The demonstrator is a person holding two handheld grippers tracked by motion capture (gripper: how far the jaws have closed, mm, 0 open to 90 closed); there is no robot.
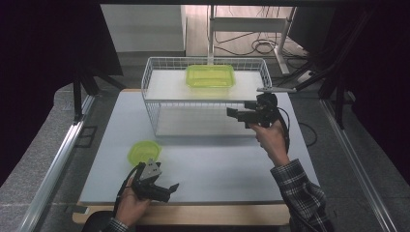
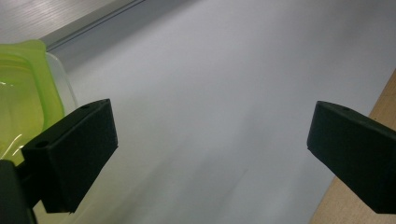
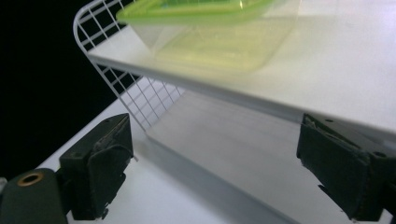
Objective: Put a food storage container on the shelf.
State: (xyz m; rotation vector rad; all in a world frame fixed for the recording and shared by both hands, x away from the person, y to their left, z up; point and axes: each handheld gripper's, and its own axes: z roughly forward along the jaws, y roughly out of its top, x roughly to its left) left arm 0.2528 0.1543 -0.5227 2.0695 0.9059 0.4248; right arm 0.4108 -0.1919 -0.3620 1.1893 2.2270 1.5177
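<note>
A rectangular clear container with a green lid [image 1: 210, 76] sits on the top shelf of a white wire rack [image 1: 153, 104] at the back of the table. In the right gripper view the same container [image 3: 210, 37] lies up ahead on the shelf [image 3: 327, 93]. My right gripper [image 1: 237, 111] hangs by the rack's front right, open [image 3: 214, 140], with nothing between its jaws. A small round green-lidded container [image 1: 143, 152] rests on the table front left. My left gripper [image 1: 170, 188] lies just in front of it, open [image 2: 210, 130] and empty, with that container [image 2: 23, 93] at its left jaw.
A grey mat [image 1: 217, 164] covers the table, with a wooden edge [image 1: 203, 212] at the front. Under the rack's shelf is a second white level [image 3: 243, 140]. A metal rail [image 1: 58, 164] runs along the left side. Cables and a desk frame [image 1: 251, 29] stand behind.
</note>
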